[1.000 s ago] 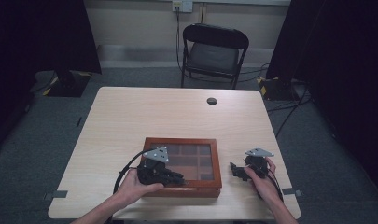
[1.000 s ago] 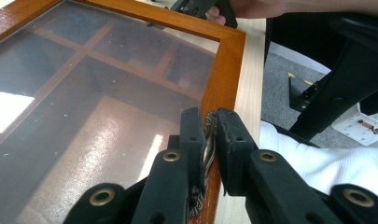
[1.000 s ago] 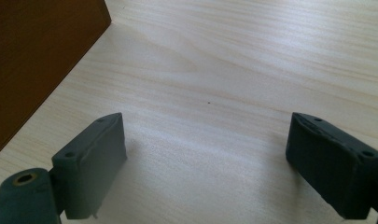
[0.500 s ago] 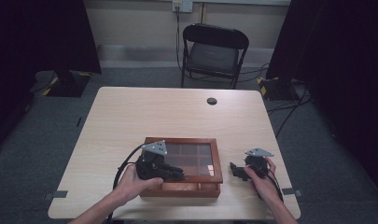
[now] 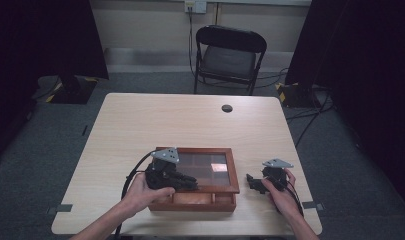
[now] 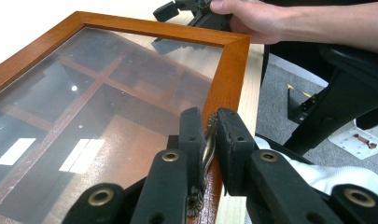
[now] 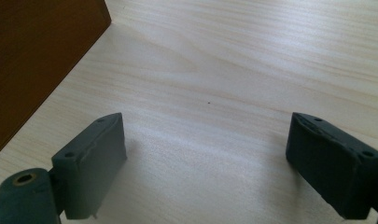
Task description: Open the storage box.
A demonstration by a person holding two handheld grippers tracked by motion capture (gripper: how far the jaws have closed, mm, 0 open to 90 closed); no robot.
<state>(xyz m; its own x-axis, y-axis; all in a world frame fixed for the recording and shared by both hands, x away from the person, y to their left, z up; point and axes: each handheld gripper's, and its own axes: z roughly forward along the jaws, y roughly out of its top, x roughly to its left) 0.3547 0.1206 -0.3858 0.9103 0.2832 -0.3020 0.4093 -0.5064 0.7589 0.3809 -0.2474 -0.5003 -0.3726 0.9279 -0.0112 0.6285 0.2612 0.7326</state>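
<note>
While the left gripper (image 6: pixel 209 135) pinches the small brass latch (image 6: pixel 207 148) on the glass lid (image 5: pixel 210 167) of the wooden display box (image 5: pixel 192 200) at the table's (image 5: pixel 190 125) near edge, lift gently, pivoting about the hinge; the right gripper (image 5: pixel 254 182) waits open beside it.

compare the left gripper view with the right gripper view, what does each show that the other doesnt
Left gripper view: the left gripper shut on a small metal latch at the front edge of the lid, the glass pane with wooden dividers beneath it, and the right hand farther off.

Right gripper view: the right gripper with jaws wide apart and nothing between them, over bare table.

Both: the wooden box and the light wood tabletop.
</note>
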